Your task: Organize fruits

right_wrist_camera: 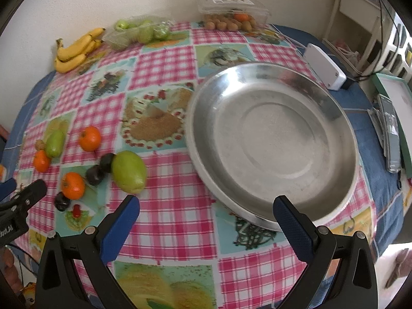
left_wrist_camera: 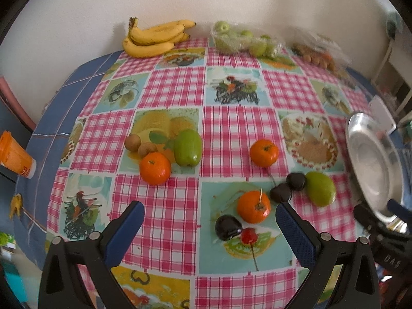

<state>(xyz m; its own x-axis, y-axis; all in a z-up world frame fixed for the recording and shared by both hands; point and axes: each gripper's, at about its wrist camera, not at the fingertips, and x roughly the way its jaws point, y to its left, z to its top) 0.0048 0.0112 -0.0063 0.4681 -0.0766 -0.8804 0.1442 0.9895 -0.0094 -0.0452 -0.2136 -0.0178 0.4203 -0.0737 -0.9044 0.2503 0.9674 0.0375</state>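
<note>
Loose fruit lies on the checked tablecloth: three oranges [left_wrist_camera: 254,206], [left_wrist_camera: 155,168], [left_wrist_camera: 264,153], two green mangoes [left_wrist_camera: 188,147], [left_wrist_camera: 320,188], several dark plums [left_wrist_camera: 228,227] and two small brown fruits [left_wrist_camera: 132,141]. An empty steel bowl [right_wrist_camera: 270,139] sits at the right, also in the left wrist view [left_wrist_camera: 370,164]. My left gripper [left_wrist_camera: 209,219] is open and empty, above the table just left of the near orange. My right gripper [right_wrist_camera: 206,212] is open and empty at the bowl's near rim. The nearest mango shows in the right wrist view [right_wrist_camera: 128,171].
Bananas [left_wrist_camera: 154,37], a bag of green fruit [left_wrist_camera: 239,40] and a clear box of brown fruit [right_wrist_camera: 231,13] stand along the back wall. An orange cup [left_wrist_camera: 15,154] is off the left edge. A white box [right_wrist_camera: 324,65] lies behind the bowl.
</note>
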